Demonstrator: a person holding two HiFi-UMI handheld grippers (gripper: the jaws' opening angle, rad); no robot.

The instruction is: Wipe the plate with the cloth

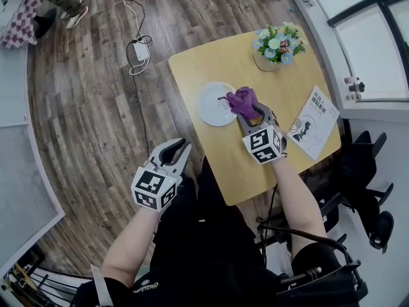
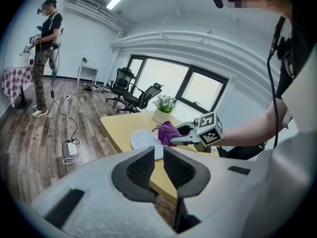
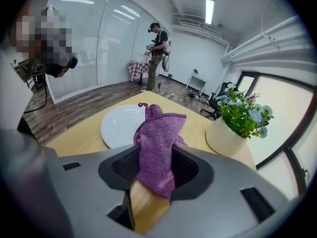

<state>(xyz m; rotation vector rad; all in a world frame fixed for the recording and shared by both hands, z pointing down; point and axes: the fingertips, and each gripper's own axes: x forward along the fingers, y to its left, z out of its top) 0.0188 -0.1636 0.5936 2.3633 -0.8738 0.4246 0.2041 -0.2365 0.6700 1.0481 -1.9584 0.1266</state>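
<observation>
In the head view, the right gripper [image 1: 254, 112] holds the purple cloth [image 1: 242, 99] at the right edge of the white plate [image 1: 213, 105] on the desk [image 1: 211, 62]. The left gripper [image 1: 177, 149] hangs off the desk, over the wood floor [image 1: 96, 107].

In the left gripper view, its fingers [image 2: 140, 166] are a little apart, with nothing between them.

In the right gripper view, the fingers [image 3: 124, 166] pinch the cloth. The plate lies just past it.

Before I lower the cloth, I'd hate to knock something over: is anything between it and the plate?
Nothing visible is. The right claw holds the purple cloth right at the white plate's rim. The flower pot stands off to the side, clear of that path.
</observation>
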